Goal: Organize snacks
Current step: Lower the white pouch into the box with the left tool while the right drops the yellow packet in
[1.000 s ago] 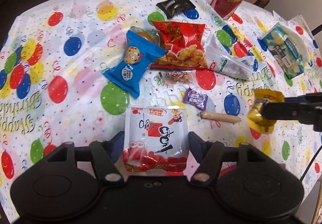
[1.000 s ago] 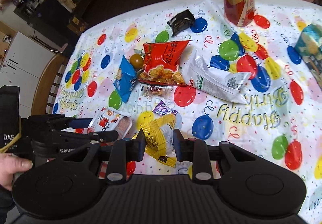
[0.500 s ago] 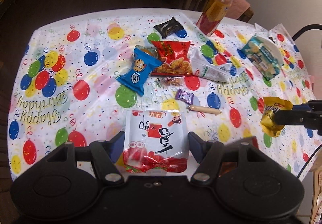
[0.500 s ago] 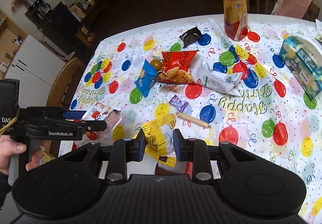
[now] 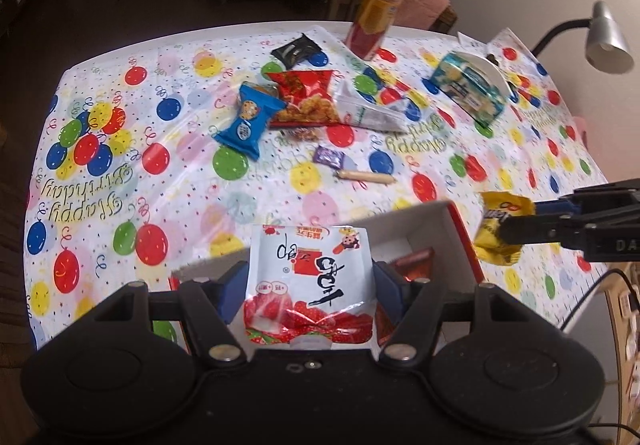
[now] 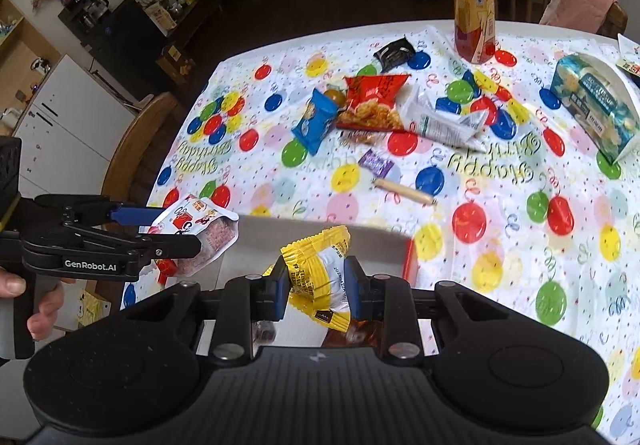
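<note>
Your left gripper point(image 5: 310, 285) has its fingers clamped on the white pouch point(image 5: 310, 277), your right gripper point(image 6: 316, 285) on the yellow packet point(image 6: 316, 277), both above the box point(image 5: 460, 229) on the desk point(image 5: 280, 201). Both look light, soft and crinkly; grip their middles.

White packet with red strawberry print point(image 5: 310, 285) held off the surface, clamped upright between the left fingers point(image 5: 230, 295) over a white box with red outer walls point(image 5: 460, 233); yellow crinkled packet point(image 6: 320, 277) pinched between the right fingers point(image 6: 278, 291) above the same box. Blue cookie pack point(image 5: 250, 121), red chips bag point(image 5: 306, 99), clear white-printed bag point(image 5: 370, 113), black packet point(image 5: 296, 51), small purple candy point(image 5: 329, 157) and tan stick point(image 5: 366, 177) lying flat on the balloon-print surface point(image 5: 120, 173), clustered mid-surface.
</note>
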`<state>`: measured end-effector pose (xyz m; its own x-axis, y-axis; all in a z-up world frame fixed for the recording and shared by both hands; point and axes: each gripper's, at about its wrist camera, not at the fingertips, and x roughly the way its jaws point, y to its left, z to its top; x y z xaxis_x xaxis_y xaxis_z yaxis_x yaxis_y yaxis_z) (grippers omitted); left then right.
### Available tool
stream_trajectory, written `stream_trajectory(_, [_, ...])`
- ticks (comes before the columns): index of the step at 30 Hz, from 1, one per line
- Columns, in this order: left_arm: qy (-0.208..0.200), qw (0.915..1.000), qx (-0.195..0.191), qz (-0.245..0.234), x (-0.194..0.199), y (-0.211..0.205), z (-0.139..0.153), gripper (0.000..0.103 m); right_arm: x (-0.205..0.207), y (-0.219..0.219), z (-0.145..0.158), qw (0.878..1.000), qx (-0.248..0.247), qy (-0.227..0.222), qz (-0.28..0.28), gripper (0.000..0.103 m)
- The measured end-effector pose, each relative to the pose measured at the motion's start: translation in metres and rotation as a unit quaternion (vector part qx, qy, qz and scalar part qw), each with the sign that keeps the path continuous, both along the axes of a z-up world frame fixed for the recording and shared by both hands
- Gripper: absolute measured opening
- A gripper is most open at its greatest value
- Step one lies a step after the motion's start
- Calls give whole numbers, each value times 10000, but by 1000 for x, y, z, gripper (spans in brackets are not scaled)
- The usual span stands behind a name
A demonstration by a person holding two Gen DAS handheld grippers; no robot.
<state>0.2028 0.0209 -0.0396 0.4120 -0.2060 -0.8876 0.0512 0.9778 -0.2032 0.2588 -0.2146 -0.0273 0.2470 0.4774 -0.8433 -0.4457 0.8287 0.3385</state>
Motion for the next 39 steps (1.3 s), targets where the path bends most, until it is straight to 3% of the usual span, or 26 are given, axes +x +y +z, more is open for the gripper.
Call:
stream_trajectory(7, [76,9998,-8,-185,-23,-9,-10,65,-28,8,-19,9997,-129,155,102,28])
stream_trajectory(16, [376,9991,22,-206,-39,-18,-46,65,-58,26,-68,9973,-439,516,270,28])
stream_trajectory(27, [477,9982,334,-108,-41,-24,-82,65,-71,44,-118,9925,-788,869,341,28])
stream_trajectory(39, [546,9978,369,-4,-49,-15,-98,65,-81,52,-142,9889,-994,983,502,28])
